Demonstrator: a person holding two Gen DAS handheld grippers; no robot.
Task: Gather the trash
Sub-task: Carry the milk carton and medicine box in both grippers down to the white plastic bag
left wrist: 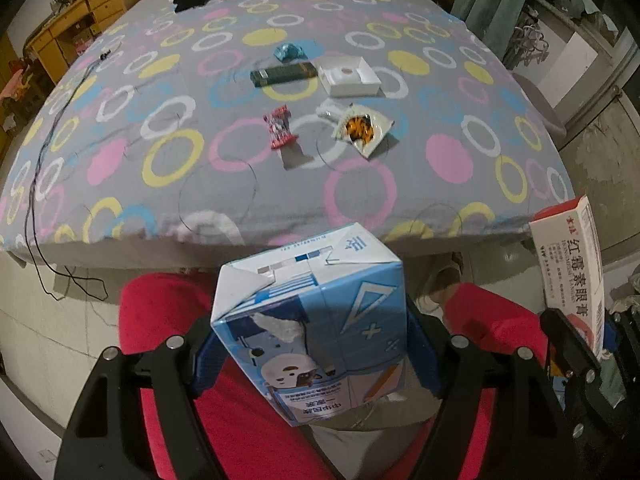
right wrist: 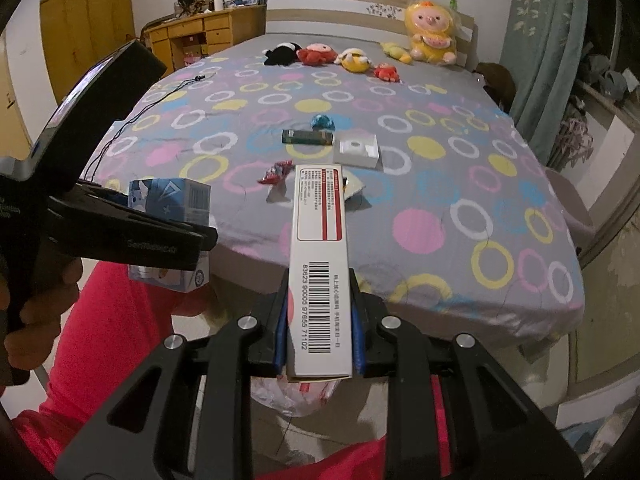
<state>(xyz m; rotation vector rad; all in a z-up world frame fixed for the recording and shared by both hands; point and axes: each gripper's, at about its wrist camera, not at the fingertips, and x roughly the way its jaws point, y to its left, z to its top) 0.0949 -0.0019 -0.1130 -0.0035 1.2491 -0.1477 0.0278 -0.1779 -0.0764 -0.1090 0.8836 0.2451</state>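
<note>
My left gripper holds a carton off the near edge of the bed; my right gripper, to its right, holds a slim box. On the bed lie two wrappers side by side, and behind them a dark pack left of a tray. Plush toys line the far end.

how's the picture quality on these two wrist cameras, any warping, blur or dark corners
Left wrist view: strong fisheye bend, the bed edge bows, corners go black; the milk carton in the left gripper is sharp, and the room light is dim. Right wrist view: same warping and dark corners; the barcode on the medicine box in the right gripper reads sharply, while the plush toys look softer.
</note>
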